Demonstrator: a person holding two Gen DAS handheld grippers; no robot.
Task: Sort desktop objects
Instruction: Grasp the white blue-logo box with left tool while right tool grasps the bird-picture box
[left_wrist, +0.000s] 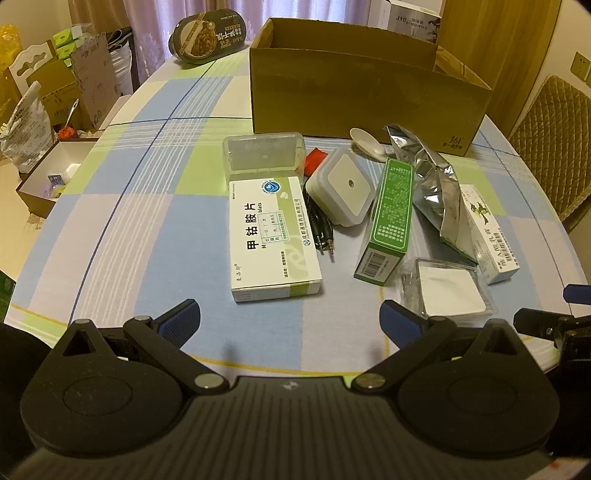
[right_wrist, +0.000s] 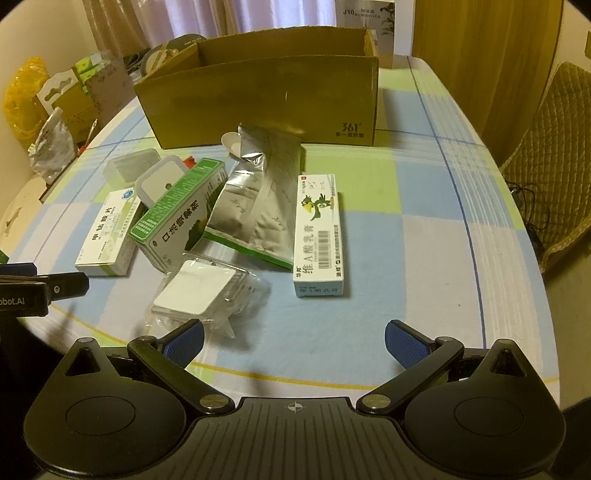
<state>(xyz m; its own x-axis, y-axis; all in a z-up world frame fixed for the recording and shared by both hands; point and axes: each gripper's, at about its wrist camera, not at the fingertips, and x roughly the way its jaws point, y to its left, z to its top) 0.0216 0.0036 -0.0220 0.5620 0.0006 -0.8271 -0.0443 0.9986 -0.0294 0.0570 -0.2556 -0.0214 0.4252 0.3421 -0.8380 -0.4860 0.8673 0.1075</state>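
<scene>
Checked cloth in blue, green and lilac covers the desk, with curtains and a quilted chair behind it. Nearest the cameras, the left claw hangs just above the near edge with its blue-padded fingers spread wide and nothing between them; the right claw hovers likewise, released and empty, just to the right of the left one.

Just ahead of the right claw lies a clear packet with a white square pad, close to its left finger. Right of the packet sits a long white ointment box with a bird drawing, lying flat and pointing away. A crumpled silver foil pouch leans against that box's left side and overlaps a green box lying lengthwise. Ahead of the left claw rests a white tablet box, flat, label up. Between it and the green box a black audio cable trails out from under a white square night light. Behind the tablet box sits a clear plastic case, touching it, with something small and red beside the case. A white spoon lies behind the night light.

Farthest back stands an open cardboard box, upright, its inside hidden.
</scene>
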